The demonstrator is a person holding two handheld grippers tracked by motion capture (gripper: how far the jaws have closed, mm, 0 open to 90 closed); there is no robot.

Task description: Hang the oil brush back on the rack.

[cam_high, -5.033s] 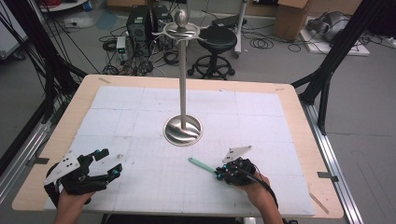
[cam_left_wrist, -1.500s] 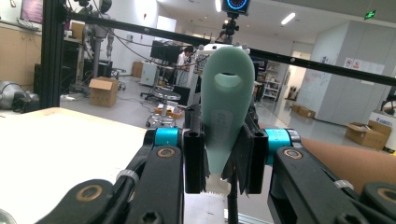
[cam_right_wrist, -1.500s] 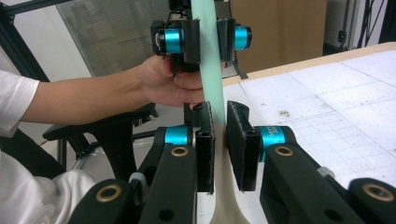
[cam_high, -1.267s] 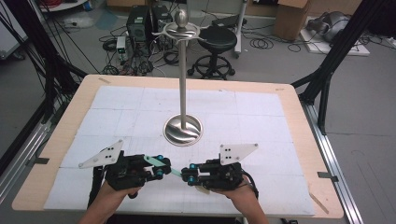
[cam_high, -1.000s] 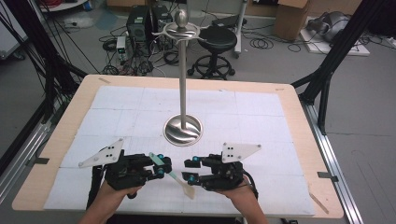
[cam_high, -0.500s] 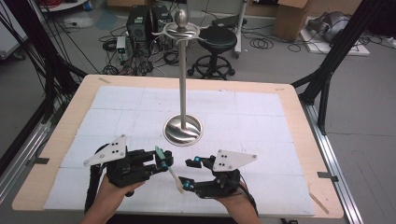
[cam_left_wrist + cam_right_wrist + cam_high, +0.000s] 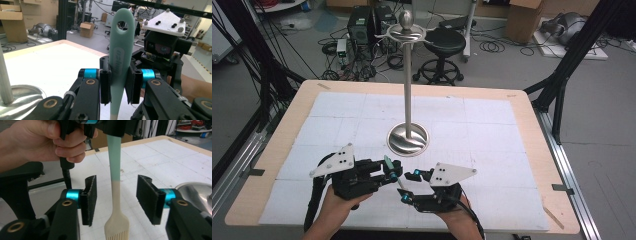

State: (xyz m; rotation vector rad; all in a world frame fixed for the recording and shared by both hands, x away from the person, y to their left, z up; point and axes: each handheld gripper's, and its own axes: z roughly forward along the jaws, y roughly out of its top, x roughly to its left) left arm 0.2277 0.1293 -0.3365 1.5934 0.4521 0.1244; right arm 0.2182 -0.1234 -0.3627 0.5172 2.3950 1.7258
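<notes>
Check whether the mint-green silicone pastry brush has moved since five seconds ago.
Yes. The mint-green silicone pastry brush has shifted left of the steel stand's round base, now clamped in the left tool.

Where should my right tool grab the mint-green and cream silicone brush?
Grip the brush on its slim cream neck, above the flared bristle head, from both flat sides. It hangs upright from the left tool, centred between the right tool's open pads.

My left gripper (image 7: 391,170) and right gripper (image 7: 411,186): black angular bodies, each topped by a grey three-cornered plate with dark screws. I note blue anodised collars and brass-ringed pivots behind black, foam-faced jaws. Black cable trails from each; both forearms bare.
</notes>
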